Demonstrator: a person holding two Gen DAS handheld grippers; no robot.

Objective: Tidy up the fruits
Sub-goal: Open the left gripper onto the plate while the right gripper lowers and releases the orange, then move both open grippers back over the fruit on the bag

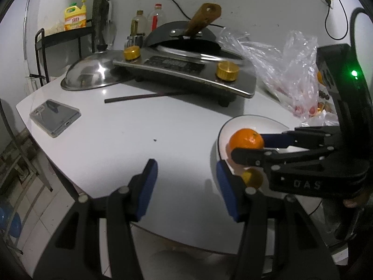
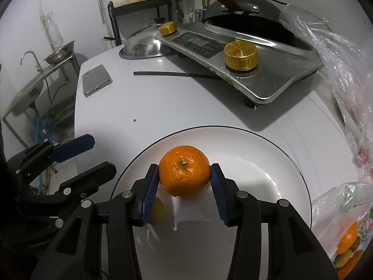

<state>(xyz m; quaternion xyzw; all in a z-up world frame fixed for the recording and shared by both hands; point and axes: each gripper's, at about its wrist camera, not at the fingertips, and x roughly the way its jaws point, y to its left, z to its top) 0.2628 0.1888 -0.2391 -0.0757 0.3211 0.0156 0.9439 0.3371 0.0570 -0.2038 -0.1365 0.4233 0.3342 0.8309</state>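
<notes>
Jaws of the right gripper (image 2: 184, 179) clamped on the orange (image 2: 184, 171) above the plate (image 2: 268, 154); left gripper (image 1: 186, 184) agape, empty.

We see the orange (image 2: 184, 171) over the plate (image 2: 268, 154), between our right gripper's (image 2: 184, 193) pads. The stove (image 2: 256, 79) stands behind the plate, the phone (image 2: 96, 80) far left.

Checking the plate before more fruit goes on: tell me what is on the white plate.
On the white plate sits one orange, gripped by the right gripper. A small yellow fruit shows beside it, mostly covered by the gripper.

"DAS" embossed on right gripper (image 1: 247, 148) body; bottle label illegible.
</notes>
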